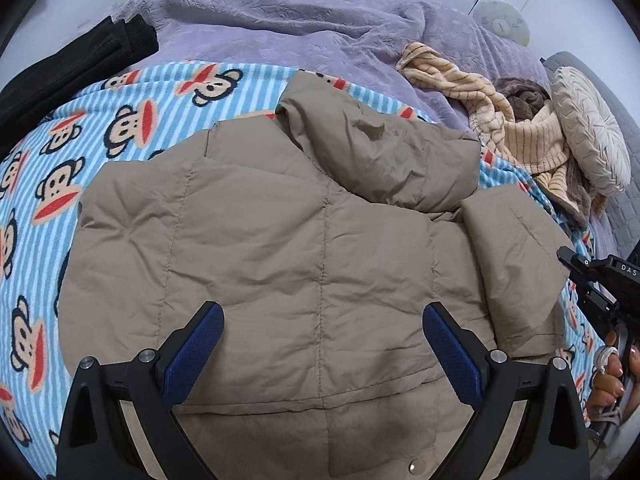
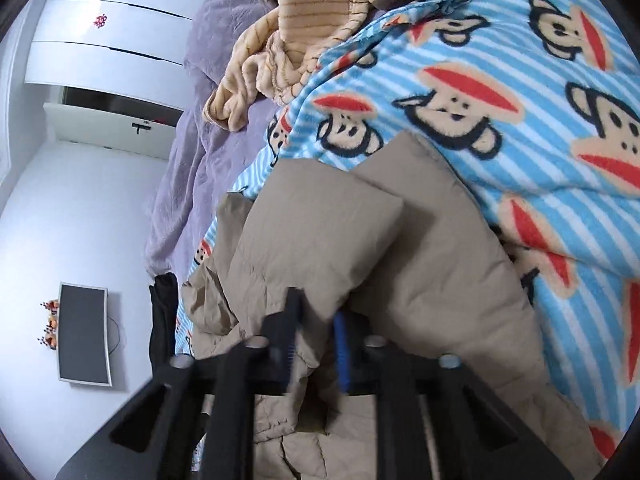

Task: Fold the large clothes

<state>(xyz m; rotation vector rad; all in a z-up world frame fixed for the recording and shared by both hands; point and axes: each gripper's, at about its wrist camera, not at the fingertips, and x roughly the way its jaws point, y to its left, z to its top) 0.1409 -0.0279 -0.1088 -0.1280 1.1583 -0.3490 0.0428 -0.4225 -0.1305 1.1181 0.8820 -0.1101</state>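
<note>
Tan quilted hooded jacket, back up, sleeve folded in, on monkey-print blanket

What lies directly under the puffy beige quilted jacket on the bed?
The puffy beige quilted jacket rests on a blue-and-white striped fleece blanket with cartoon monkey faces. The blanket's part beneath the jacket is covered and cannot be seen.

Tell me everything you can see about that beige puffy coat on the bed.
The beige coat is a quilted, padded jacket of matte, crinkly fabric with stitched panels. It lies spread back-up on a blue striped monkey-print blanket, hood flopped onto its shoulders, one sleeve folded in at the right. A snap button shows near the hem. The left tongs hover open over it; the right tongs are nearly shut on a fold of its fabric.
</note>
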